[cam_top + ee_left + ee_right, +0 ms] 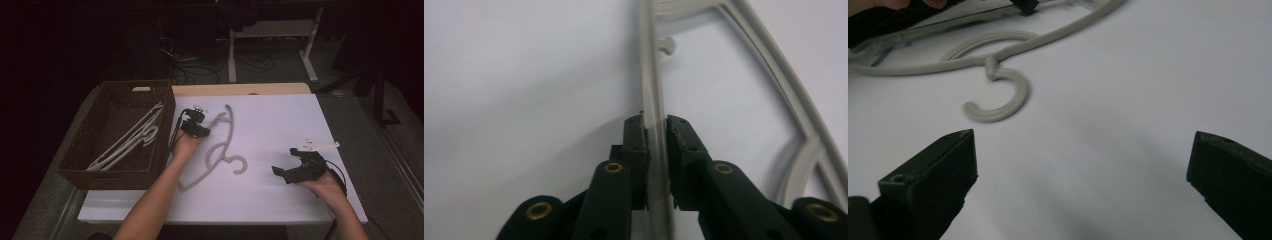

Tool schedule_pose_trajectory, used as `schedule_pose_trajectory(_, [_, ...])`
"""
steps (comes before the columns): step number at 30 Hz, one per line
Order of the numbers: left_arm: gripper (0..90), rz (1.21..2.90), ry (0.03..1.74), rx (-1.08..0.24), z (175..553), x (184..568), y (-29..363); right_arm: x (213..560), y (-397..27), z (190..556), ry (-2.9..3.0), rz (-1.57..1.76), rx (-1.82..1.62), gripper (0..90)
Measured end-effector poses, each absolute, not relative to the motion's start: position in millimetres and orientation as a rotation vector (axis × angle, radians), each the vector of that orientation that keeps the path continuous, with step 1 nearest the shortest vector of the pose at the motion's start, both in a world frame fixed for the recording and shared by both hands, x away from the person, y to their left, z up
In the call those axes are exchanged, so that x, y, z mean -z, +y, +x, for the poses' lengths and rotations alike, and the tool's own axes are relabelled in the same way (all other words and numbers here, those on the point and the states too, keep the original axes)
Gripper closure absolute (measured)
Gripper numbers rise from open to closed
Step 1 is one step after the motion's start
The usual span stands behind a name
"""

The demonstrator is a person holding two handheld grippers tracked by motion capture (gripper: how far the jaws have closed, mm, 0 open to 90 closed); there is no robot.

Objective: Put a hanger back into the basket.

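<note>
A grey hanger (216,150) lies flat on the white table (280,200), and the left gripper (199,131) has its jaws clamped on the hanger's thin straight bar (655,150), which runs up between the two pads and away from them. The hanger's hook (998,102) curls on the table just ahead of the right gripper (280,171), which rests apart from the hanger with its jaws spread wide and nothing between them. To the outer side of the left gripper stands a brown wicker basket (80,165) with more pale hangers (131,140) inside.
</note>
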State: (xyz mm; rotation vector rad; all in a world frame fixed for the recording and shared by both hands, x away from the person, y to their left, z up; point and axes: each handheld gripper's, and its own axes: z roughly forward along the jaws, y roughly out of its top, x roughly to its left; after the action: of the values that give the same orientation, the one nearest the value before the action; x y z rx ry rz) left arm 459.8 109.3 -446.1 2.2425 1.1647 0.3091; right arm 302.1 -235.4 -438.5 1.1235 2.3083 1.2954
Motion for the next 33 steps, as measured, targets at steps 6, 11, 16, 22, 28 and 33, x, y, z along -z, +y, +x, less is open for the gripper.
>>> schedule_pose_trajectory(6, [80.7,2.281,1.024,-0.277,453,442,78,439,-236,302,2.310,1.123,-1.297,0.0])
schedule_pose_trajectory(11, [80.7,2.322,0.906,-0.255,447,442,52,438,-235,302,2.309,1.122,-1.299,0.0])
schedule_pose_trajectory(16, [80.6,2.354,0.831,-0.209,440,447,29,438,-235,302,2.309,1.122,-1.301,0.0])
schedule_pose_trajectory(22, [78.8,2.361,0.792,-0.183,436,448,20,438,-235,302,2.310,1.121,-1.300,0.0])
schedule_pose_trajectory(28, [60.6,2.327,0.769,-0.169,425,433,41,438,-235,301,2.309,1.123,-1.301,0.0])
schedule_pose_trajectory(33, [46.7,2.300,0.680,-0.123,402,418,66,436,-228,307,2.336,1.122,-1.278,0.0])
